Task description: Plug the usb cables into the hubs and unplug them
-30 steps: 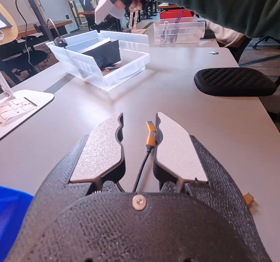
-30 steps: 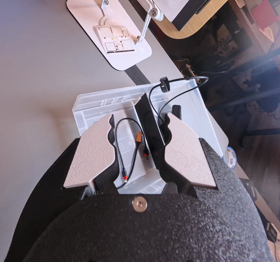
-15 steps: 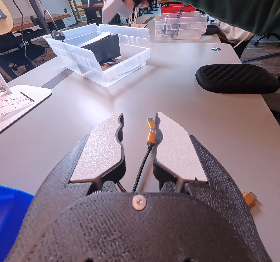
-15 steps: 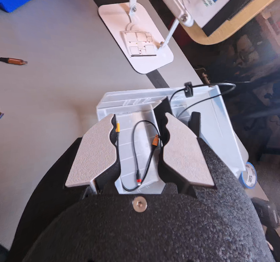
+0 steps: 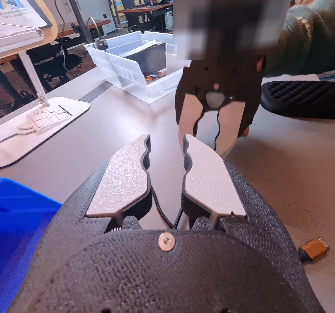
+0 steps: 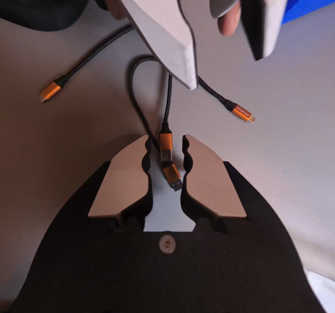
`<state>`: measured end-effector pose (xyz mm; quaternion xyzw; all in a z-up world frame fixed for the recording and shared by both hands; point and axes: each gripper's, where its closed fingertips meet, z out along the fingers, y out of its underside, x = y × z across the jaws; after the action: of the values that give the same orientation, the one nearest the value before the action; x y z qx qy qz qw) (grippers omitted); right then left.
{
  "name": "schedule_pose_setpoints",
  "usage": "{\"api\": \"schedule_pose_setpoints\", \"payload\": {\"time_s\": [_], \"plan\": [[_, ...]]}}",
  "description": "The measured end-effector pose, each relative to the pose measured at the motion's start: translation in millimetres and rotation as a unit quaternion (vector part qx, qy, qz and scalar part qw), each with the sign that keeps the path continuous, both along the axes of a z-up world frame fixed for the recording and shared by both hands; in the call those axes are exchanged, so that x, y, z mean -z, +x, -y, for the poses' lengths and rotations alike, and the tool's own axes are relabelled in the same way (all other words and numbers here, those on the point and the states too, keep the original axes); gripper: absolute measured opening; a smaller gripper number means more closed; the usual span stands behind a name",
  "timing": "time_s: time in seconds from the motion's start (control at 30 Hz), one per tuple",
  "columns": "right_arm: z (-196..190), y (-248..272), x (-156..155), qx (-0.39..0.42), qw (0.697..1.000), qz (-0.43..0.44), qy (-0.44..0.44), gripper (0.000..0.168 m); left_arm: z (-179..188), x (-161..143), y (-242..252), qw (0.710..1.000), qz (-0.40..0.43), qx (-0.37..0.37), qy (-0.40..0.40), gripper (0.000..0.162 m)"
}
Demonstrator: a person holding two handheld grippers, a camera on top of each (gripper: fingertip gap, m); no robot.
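Two black braided cables lie on the grey table [image 6: 272, 159]. Their two orange USB-A plugs [image 6: 165, 144] [image 6: 172, 175] lie end to end and show between the fingers of my right gripper [image 6: 165, 139], which is open and hovers above them. An orange small-end plug [image 6: 50, 91] lies to the left, another [image 6: 242, 112] to the right. My left gripper [image 5: 166, 139] is open and empty, with cable [image 5: 163, 215] passing under its base. It faces the right gripper [image 5: 206, 137] closely and also shows in the right wrist view [image 6: 224, 72]. No hub is in view.
A white divided bin [image 5: 145, 79] with more cables stands further back. A white stand base [image 5: 45, 114] is at the left, a blue bin [image 5: 18, 213] at the near left, a black padded armrest [image 5: 299, 101] at the right. One orange plug [image 5: 313, 250] lies beside my left gripper. My hands' fingertips stand some 8 centimeters from each other.
My right gripper has swung from above the white bin to above the two orange plugs, facing the left gripper. The left gripper has shifted so the plugs no longer show between its fingers.
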<state>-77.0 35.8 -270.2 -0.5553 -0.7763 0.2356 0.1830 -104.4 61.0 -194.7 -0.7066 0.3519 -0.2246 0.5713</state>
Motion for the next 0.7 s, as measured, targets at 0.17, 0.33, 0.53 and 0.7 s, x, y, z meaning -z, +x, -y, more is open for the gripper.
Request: {"api": "schedule_pose_setpoints", "payload": {"time_s": [0.17,0.33,0.53,0.7], "plan": [[0.2,-2.8,-7.6,-0.014,1.000,-0.001,-0.003,0.015,-3.3,-3.5,-6.4,1.000,0.002,-0.018,0.008,0.032],[-29.5,26.8,-84.3,0.022,0.996,-0.062,0.053,0.015,-12.5,-37.4,-32.0,0.991,0.051,-0.091,0.082,0.029],[-116.5,102.8,-197.3,0.168,0.962,-0.139,0.165,0.015,-17.5,-40.7,-44.8,0.987,0.075,-0.112,0.082,0.029],[-185.8,173.8,-228.5,0.284,0.923,-0.115,0.232,0.015,-15.8,-28.8,-32.9,0.992,0.047,-0.090,0.073,0.029]]}}
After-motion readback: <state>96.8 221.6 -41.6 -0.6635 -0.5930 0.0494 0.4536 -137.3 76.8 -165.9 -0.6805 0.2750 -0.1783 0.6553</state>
